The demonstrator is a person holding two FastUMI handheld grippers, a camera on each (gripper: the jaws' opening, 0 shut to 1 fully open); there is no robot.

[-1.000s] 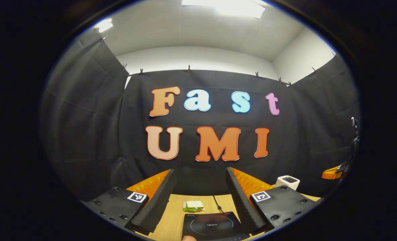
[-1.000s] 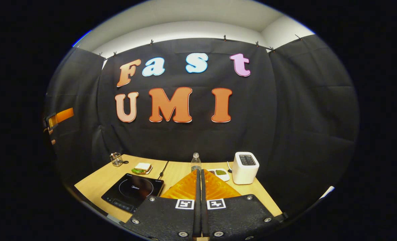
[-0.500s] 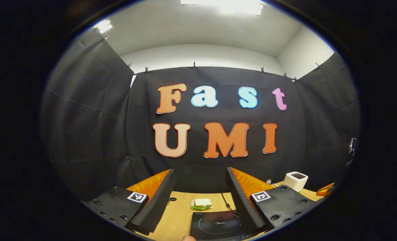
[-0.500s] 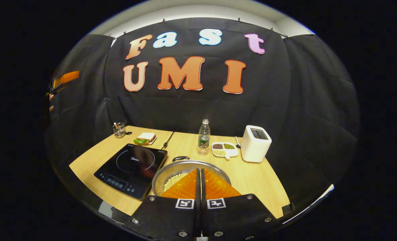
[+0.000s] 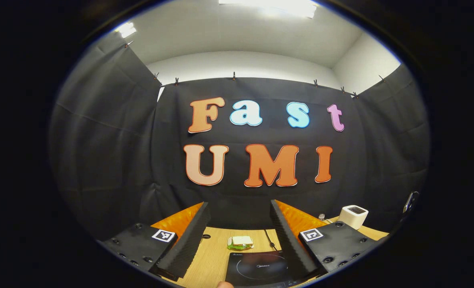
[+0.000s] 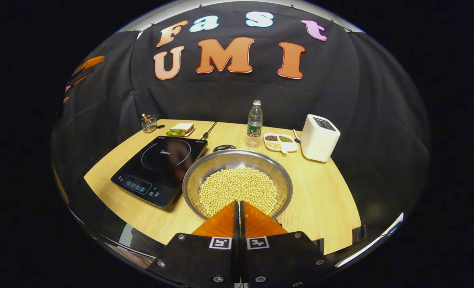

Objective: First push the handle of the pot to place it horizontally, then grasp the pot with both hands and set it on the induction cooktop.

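Your table (image 6: 325, 200) fills the lower middle of the right gripper view, with the induction cooktop (image 6: 161, 166) centre-left and the pot (image 6: 237, 186) of beans just beside it at centre. Your right claw (image 6: 237, 206), pressed together, sits at the bottom edge above the pot's near rim; your left claw (image 5: 239, 212) is spread wide, empty.

We list the left hand-held gripper (image 5: 237, 212), fingers wide apart, above the induction cooktop (image 5: 261, 267); behind the cooktop, a sandwich (image 5: 240, 242); to its right, a white toaster (image 5: 353, 216).
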